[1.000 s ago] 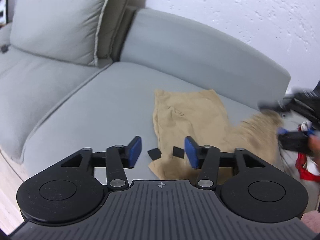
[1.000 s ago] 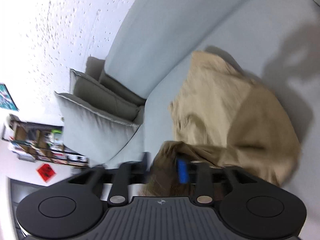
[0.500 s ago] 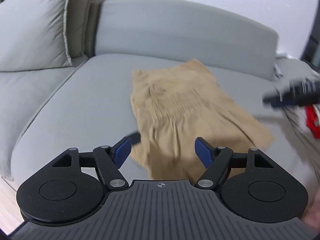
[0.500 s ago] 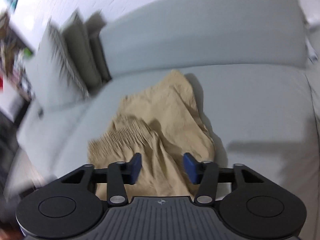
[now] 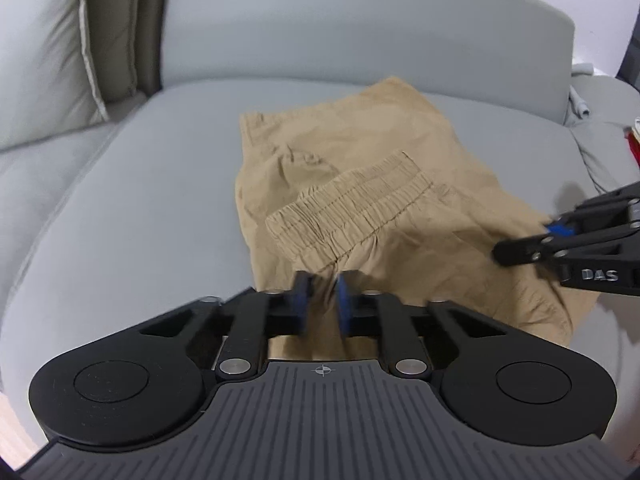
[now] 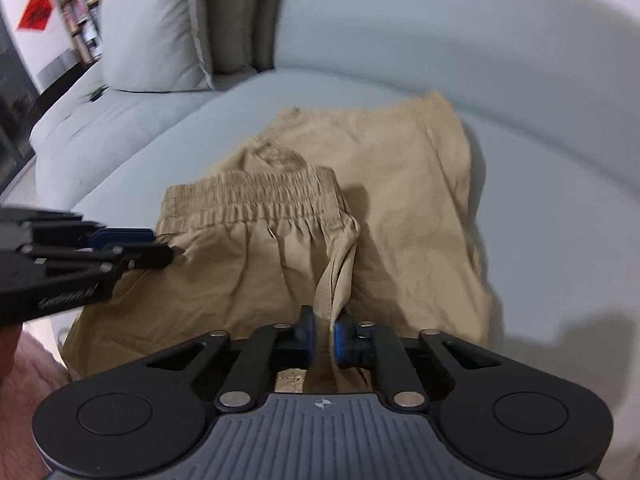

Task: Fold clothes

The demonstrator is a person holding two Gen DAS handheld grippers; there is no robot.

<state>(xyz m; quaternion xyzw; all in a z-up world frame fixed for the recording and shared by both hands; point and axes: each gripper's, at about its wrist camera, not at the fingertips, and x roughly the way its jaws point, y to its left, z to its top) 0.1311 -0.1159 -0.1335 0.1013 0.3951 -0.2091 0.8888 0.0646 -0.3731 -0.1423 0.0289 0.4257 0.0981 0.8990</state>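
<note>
Tan shorts [image 5: 360,152] lie on the grey sofa seat [image 5: 140,208], their elastic waistband [image 5: 352,208] folded over onto the legs. My left gripper [image 5: 323,284] is shut on the near edge of the fabric just below the waistband. In the right wrist view the shorts [image 6: 400,168] spread ahead, waistband [image 6: 256,196] to the left. My right gripper [image 6: 323,320] is shut on a raised fold at the near edge. Each gripper shows in the other's view: the right gripper [image 5: 528,242] at the shorts' right edge, the left gripper [image 6: 160,246] at their left edge.
The sofa backrest [image 5: 360,32] rises behind the shorts and a loose grey cushion [image 5: 48,40] leans at the left. Grey cloth [image 5: 600,120] and something red [image 5: 634,140] lie past the seat's right end. A cluttered shelf [image 6: 80,8] stands far left. A pink sleeve [image 6: 28,368] shows low left.
Both grippers came down onto the shorts and went from open to shut on fabric. The right wrist view rolled upright. The waistband now lies folded over the legs.
</note>
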